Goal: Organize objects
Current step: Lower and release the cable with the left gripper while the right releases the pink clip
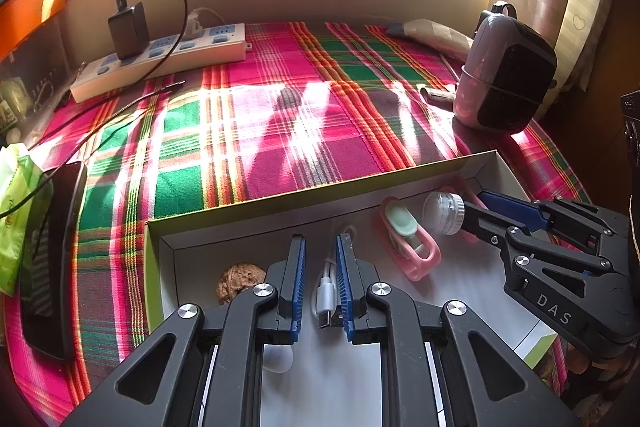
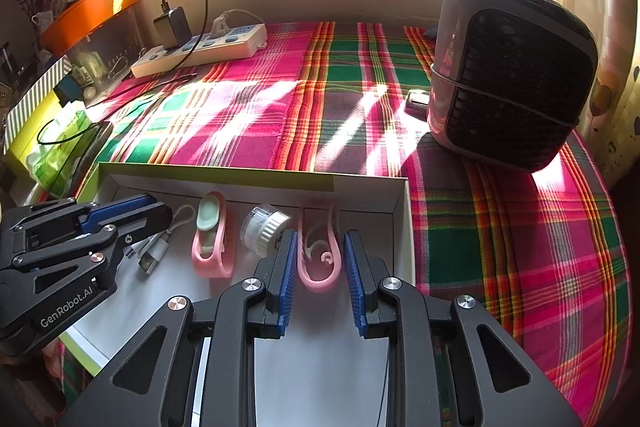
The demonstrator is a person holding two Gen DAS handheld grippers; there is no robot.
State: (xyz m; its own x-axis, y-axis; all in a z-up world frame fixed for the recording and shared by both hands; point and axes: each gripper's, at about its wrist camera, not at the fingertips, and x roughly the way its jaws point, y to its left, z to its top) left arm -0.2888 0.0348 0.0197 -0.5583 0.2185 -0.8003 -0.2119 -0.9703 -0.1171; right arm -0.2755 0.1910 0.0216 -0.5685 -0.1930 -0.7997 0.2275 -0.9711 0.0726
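A shallow white box (image 1: pixel 320 195) with a green rim lies on the plaid cloth. In it are a walnut (image 1: pixel 240 283), a pink clip with a mint pad (image 1: pixel 408 247), a white ribbed cap (image 1: pixel 444 213) and a white USB cable (image 1: pixel 326 291). My left gripper (image 1: pixel 322 263) is shut on the cable, whose plug shows between the blue pads. From the right wrist view, my right gripper (image 2: pixel 320 263) is shut on a second pink clip (image 2: pixel 320 283) at the box's right end. The left gripper (image 2: pixel 160 209) reaches in from the left, over the cable (image 2: pixel 154 253).
A power strip (image 1: pixel 160 67) with a black charger runs along the back left. A pink and black fan (image 2: pixel 508 75) stands at the right. A dark phone (image 1: pixel 52 255) and a green tissue pack (image 1: pixel 16 211) lie left of the box. Plaid cloth (image 1: pixel 280 131) spreads behind.
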